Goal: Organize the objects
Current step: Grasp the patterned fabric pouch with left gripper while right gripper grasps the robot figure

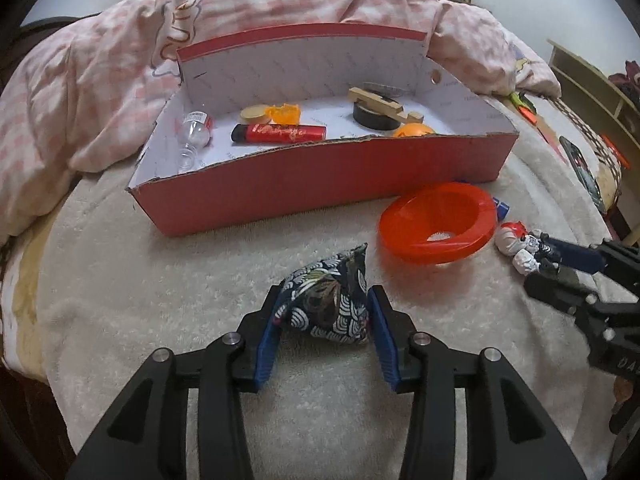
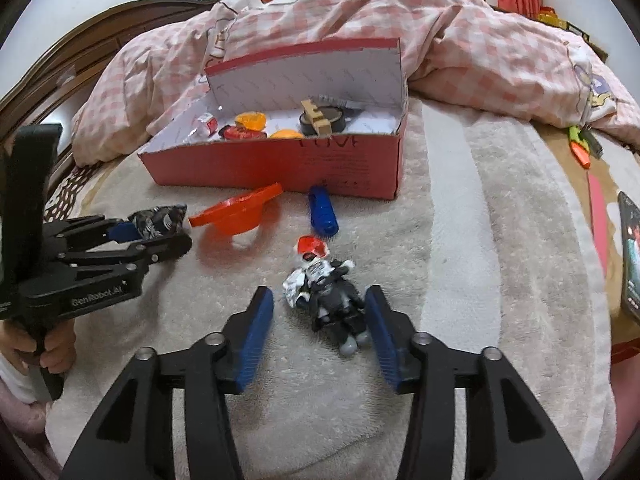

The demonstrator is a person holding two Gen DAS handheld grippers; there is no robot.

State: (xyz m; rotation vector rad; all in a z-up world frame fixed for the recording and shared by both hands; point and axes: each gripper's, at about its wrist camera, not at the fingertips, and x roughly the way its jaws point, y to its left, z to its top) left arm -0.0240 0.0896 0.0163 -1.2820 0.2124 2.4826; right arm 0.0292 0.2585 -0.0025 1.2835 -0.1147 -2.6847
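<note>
A dark pouch with a wave pattern (image 1: 328, 296) lies on the beige blanket, and my left gripper (image 1: 324, 312) is shut on it, a blue pad against each side. A red cardboard box (image 1: 320, 176) stands behind it and holds a lighter, a small bottle, a tape roll, a wooden piece and orange items. In the right wrist view a toy figure with a red helmet (image 2: 324, 292) lies between the fingers of my right gripper (image 2: 320, 308). That gripper is open, with a gap on the figure's left side.
An orange plastic funnel (image 1: 436, 220) lies in front of the box, with a blue ribbed piece (image 2: 322, 210) beside it. A pink checked quilt (image 2: 440, 32) is heaped behind the box. A phone (image 2: 632, 252) lies at the bed's right edge.
</note>
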